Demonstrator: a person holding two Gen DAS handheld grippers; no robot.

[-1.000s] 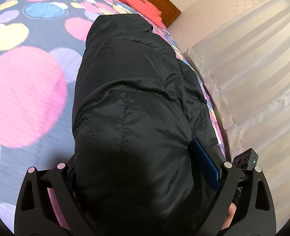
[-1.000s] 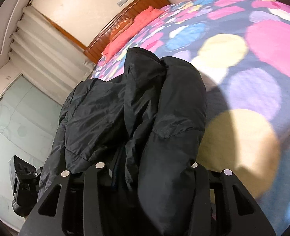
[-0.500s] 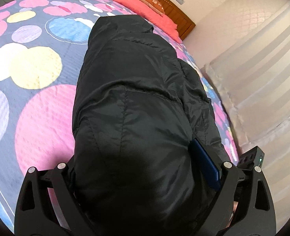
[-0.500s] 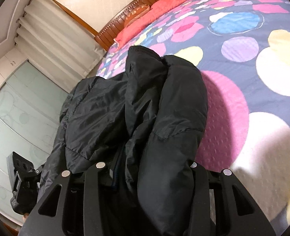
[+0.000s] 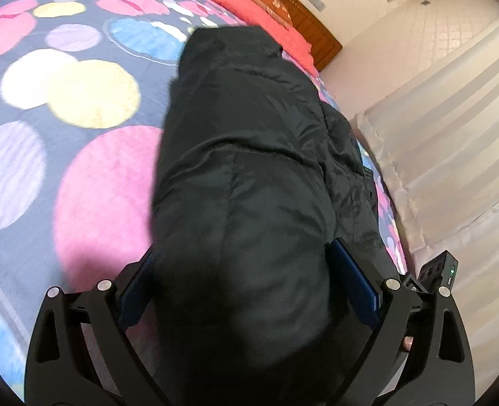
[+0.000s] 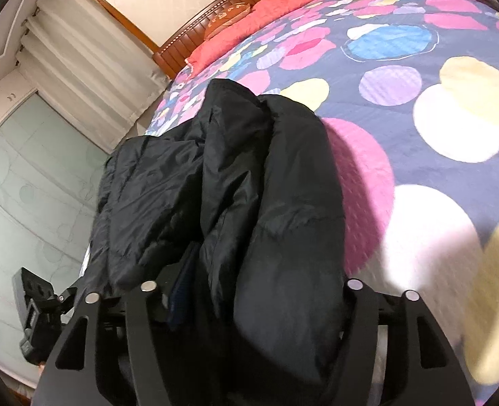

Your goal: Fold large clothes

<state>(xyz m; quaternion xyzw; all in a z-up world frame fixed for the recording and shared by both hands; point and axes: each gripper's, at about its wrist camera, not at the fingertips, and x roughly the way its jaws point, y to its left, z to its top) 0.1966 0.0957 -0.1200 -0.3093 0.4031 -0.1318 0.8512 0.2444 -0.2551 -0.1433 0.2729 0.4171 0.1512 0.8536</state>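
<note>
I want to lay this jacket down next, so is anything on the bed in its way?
Nothing visible: the jacket is clamped in both hand-held grippers, and the bedspread beside it shows only bare dots.

You see a plain black jacket (image 5: 249, 176) over a grey-blue bedspread (image 5: 63, 135) dotted with pink, yellow, lilac, white and blue circles. At twelve o'clock lie coral-red pillows (image 5: 249, 3) against a red-brown wooden headboard (image 5: 303, 23). Cream striped curtains (image 5: 452, 135) hang at three o'clock.
</note>
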